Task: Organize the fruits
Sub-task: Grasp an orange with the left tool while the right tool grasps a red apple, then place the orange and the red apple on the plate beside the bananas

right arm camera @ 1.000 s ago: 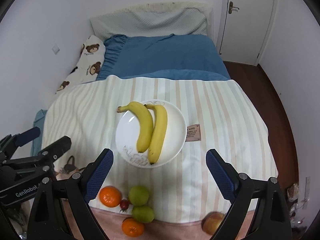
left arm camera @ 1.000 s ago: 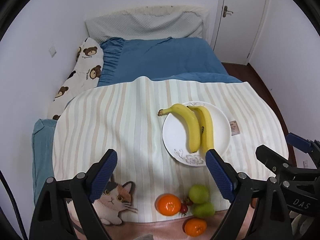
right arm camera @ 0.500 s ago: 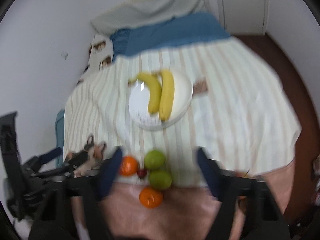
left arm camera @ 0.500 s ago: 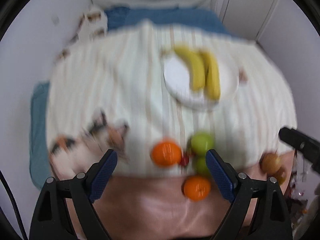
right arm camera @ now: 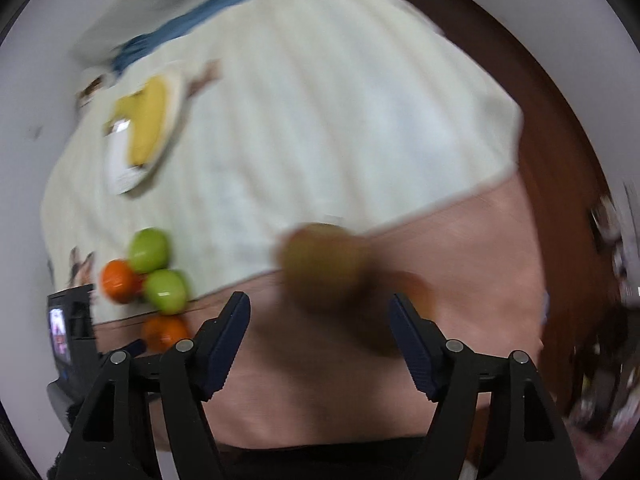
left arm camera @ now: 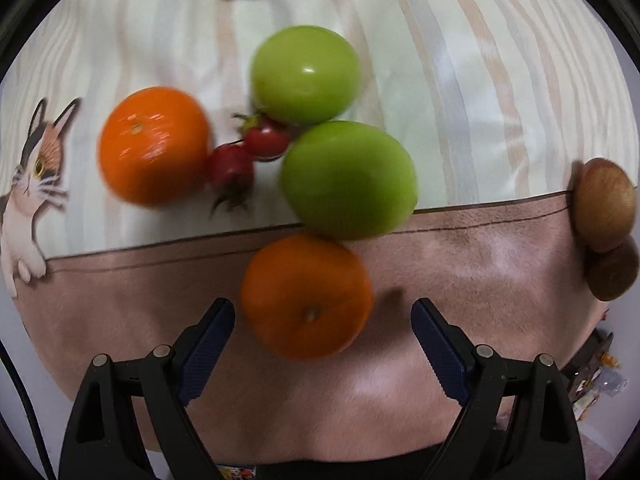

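Observation:
My left gripper (left arm camera: 321,311) points down, open, its blue pads either side of the near orange (left arm camera: 306,298) without touching it. Beyond lie two green fruits (left arm camera: 348,180), another orange (left arm camera: 154,144) and two small red fruits (left arm camera: 266,140). Two brownish apples (left arm camera: 604,204) sit at the right edge. In the blurred right wrist view, my right gripper (right arm camera: 318,301) hangs over one of these apples (right arm camera: 324,266); its jaws are opening and the pads do not press on it. Bananas (right arm camera: 148,120) lie on a white plate (right arm camera: 124,176).
The fruit rests on a striped blanket (left arm camera: 460,80) with a cat print (left arm camera: 36,160) and a pink-brown band along its near edge. Dark wooden floor (right arm camera: 560,160) lies past the blanket's right side. The left gripper's body (right arm camera: 72,340) shows at the right view's lower left.
Both grippers have dropped from high over the bed to just above the blanket's near edge. The left came down over the near orange; the right swung right to the apples.

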The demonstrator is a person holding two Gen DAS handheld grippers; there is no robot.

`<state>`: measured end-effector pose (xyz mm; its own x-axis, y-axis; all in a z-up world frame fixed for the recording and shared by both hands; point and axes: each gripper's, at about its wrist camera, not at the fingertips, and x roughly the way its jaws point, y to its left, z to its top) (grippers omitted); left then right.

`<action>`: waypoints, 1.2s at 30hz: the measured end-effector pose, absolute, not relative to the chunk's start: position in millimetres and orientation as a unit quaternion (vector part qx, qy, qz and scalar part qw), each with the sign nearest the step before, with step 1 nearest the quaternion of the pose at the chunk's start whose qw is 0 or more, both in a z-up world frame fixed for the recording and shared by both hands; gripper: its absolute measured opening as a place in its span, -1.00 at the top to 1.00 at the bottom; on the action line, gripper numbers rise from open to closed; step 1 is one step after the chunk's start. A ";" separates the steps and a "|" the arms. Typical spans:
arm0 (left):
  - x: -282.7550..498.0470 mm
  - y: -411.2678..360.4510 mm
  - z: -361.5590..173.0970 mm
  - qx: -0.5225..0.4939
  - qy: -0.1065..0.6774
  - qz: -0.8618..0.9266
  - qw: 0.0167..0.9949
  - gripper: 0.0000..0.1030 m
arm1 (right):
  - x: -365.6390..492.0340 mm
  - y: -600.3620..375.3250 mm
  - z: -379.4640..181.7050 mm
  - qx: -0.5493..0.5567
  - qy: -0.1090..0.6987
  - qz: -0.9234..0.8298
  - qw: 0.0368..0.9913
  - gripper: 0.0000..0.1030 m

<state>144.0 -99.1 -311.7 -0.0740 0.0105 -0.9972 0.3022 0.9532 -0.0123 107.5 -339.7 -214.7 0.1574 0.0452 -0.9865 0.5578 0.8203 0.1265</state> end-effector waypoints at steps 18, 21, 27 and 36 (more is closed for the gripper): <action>130.1 -68.6 -316.4 0.124 0.704 -0.081 0.694 -0.21 | 96.4 -356.6 -266.6 0.229 0.634 -0.151 0.724 -0.53; 123.9 -54.2 -318.4 0.110 0.711 -0.075 0.691 -0.21 | 98.1 -350.9 -266.2 0.198 0.639 -0.128 0.732 -0.53; 127.0 -46.3 -327.6 0.104 0.715 -0.069 0.687 -0.22 | 108.5 -339.8 -287.2 0.158 0.670 -0.104 0.718 -0.48; 138.5 -55.3 -329.6 0.095 0.715 -0.075 0.688 -0.21 | 96.5 -328.6 -276.4 0.158 0.652 -0.107 0.734 -0.35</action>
<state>138.5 -55.3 -329.6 -0.0341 0.0335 -0.9989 0.2389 0.9707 0.0244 96.5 -328.6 -276.4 0.1271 0.0491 -0.9907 0.3635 0.9270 0.0926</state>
